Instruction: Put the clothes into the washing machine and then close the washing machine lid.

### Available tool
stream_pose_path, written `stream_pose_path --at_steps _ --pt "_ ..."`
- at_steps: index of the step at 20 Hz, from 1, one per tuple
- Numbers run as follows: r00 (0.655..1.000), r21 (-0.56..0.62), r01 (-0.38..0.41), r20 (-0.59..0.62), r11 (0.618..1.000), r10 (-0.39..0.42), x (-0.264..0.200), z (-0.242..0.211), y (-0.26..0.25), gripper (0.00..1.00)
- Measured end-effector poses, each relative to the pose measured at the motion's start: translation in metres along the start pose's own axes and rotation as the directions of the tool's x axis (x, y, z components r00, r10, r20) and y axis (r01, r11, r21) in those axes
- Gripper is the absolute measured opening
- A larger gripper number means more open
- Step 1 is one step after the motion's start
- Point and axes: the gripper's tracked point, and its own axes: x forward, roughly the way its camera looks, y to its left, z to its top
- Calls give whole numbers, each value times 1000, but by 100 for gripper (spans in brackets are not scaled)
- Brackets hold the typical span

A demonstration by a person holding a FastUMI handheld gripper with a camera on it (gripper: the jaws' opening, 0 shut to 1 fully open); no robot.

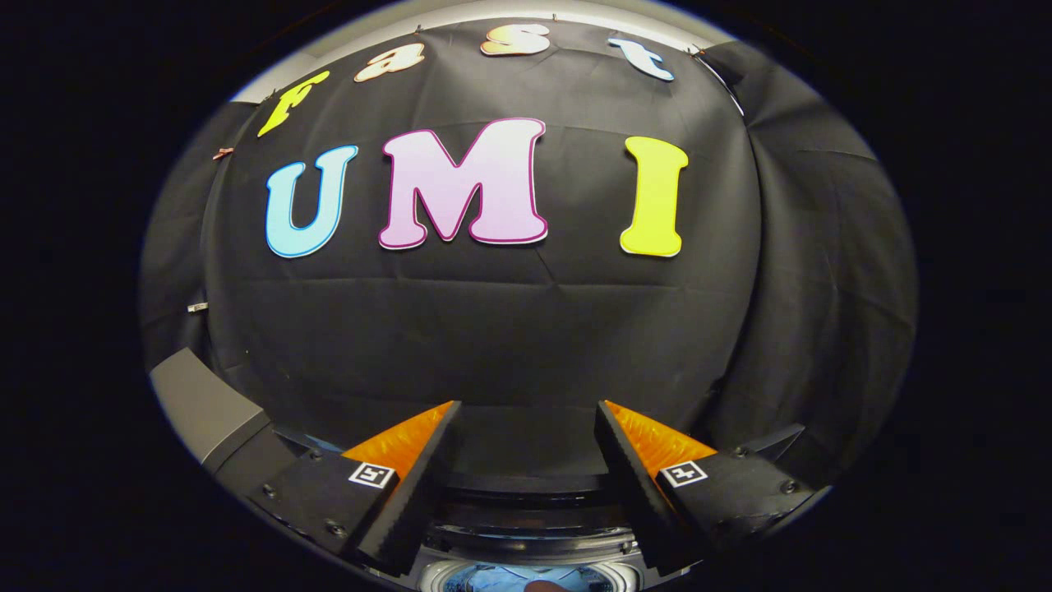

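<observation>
In the gripper view, the gripper [526, 427] is pointing at the black cloth wall [509, 329] of the booth, its fingers [411, 485] standing wide apart and gripping nothing. Below and between the fingers, the washing machine [526, 526] is showing its dark rim and open drum, where something pale blue is lying, too little in sight to identify. A grey panel [205, 407] is sitting beside the left finger.

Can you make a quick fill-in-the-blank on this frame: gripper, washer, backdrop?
1. The gripper fingers stand ____, holding nothing.
2. Beyond the fingers hangs a ____ cloth wall.
3. The washing machine lies ____ the fingers, its opening seen in the gap between them.

Missing words: apart (open); black; below
</observation>
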Motion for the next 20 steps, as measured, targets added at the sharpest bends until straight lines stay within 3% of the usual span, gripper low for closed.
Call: stream_pose_path --at_steps 9,20 --pt "998 -8 -13 57 1000 14 -44 -7 -1 100" --pt "999 -1 29 19 1000 -29 -73 -19 0 100"
